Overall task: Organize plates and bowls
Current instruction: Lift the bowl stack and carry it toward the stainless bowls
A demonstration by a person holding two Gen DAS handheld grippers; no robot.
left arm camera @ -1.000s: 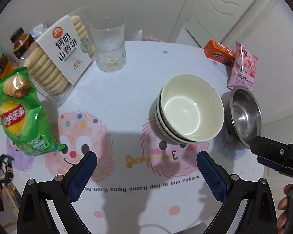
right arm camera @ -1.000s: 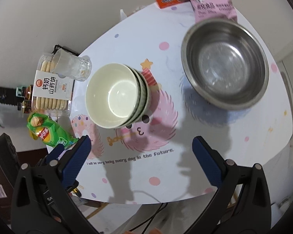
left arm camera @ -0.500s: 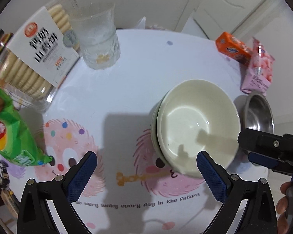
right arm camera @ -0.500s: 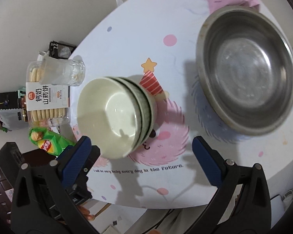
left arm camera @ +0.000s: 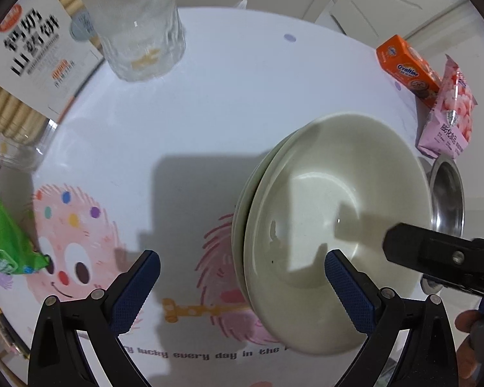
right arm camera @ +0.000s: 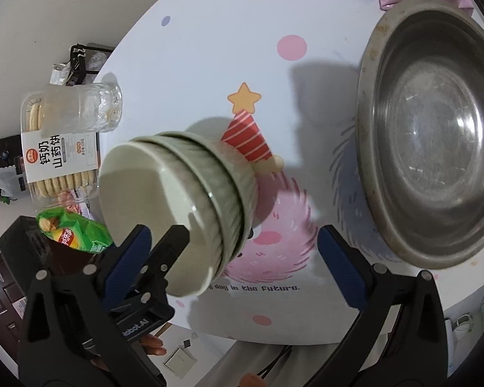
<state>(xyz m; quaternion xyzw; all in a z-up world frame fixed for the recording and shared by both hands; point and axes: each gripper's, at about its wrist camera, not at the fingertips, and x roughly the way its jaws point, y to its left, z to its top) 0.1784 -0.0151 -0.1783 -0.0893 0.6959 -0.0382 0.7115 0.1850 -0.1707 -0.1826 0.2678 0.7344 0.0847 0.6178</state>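
Observation:
A stack of cream bowls (left arm camera: pixel 332 235) stands on the white cartoon-print table (left arm camera: pixel 209 113). My left gripper (left arm camera: pixel 240 267) is open just above the stack's near rim, its right pad (left arm camera: pixel 348 290) over the top bowl's inside and its left pad over bare table. The right gripper's black finger reaches in over the bowl's right rim. In the right wrist view the same bowls (right arm camera: pixel 184 206) lie close under my open right gripper (right arm camera: pixel 234 242), with nothing between its fingers. A steel bowl (right arm camera: pixel 435 148) sits to the right of the stack.
A glass (left arm camera: pixel 138 32), a biscuit pack (left arm camera: pixel 25 64) and a green chips bag (left arm camera: pixel 3 235) crowd the table's left side. An orange box (left arm camera: pixel 406 67) and a pink snack bag (left arm camera: pixel 448 119) stand at the far right. A hand shows at the lower right.
Both grippers have come down and forward onto the bowl stack, which now fills much more of each view. Both stay open; the bowls have not moved.

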